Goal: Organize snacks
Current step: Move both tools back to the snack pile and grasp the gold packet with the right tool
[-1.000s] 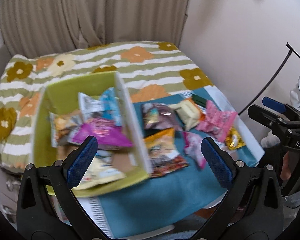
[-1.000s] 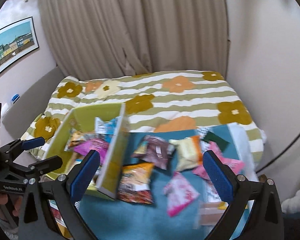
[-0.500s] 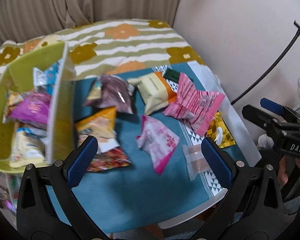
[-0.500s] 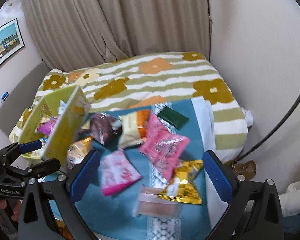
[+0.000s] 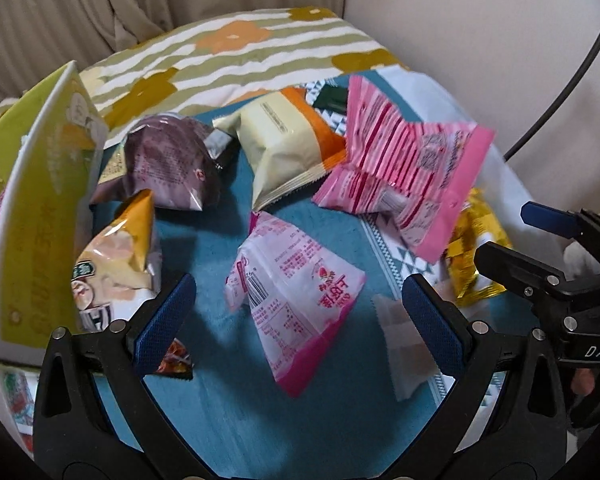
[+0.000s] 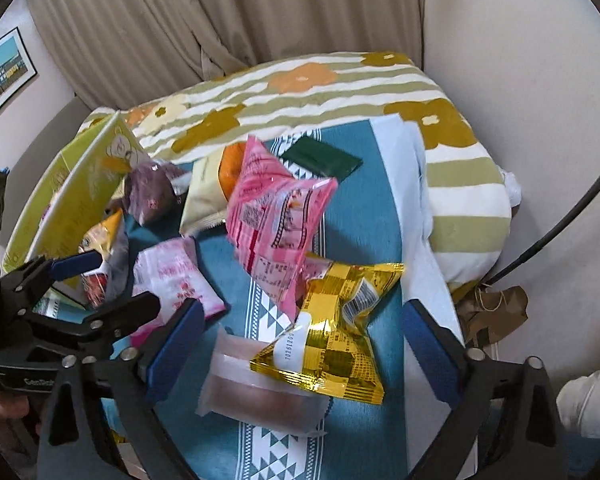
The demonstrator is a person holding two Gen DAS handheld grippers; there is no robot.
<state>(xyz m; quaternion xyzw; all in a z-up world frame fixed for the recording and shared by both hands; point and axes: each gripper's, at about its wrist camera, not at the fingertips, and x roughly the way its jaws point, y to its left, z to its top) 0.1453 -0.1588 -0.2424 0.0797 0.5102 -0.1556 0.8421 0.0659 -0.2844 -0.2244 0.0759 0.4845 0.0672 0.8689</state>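
Note:
Several snack packets lie on a teal cloth (image 5: pixel 228 408). In the left wrist view my left gripper (image 5: pixel 298 312) is open and empty above a pink-and-white packet (image 5: pixel 296 304). A striped pink bag (image 5: pixel 404 176), a cream-and-orange bag (image 5: pixel 288 148), a purple bag (image 5: pixel 168 164) and an orange bag (image 5: pixel 116 256) lie beyond. In the right wrist view my right gripper (image 6: pixel 300 344) is open and empty above a gold bag (image 6: pixel 336 332) and a clear packet (image 6: pixel 260 388). The green box (image 5: pixel 36 216) with snacks stands at the left.
A striped flowered bedcover (image 6: pixel 320 88) lies behind the cloth, with curtains (image 6: pixel 260 8) beyond. A dark green flat packet (image 6: pixel 320 160) lies at the cloth's far end. A black cable (image 6: pixel 560 232) runs along the right wall. The cloth's edge drops off at right.
Both grippers have swung right and closer to the loose packets. The green box has slid to the left edge of both views. Both grippers stay open.

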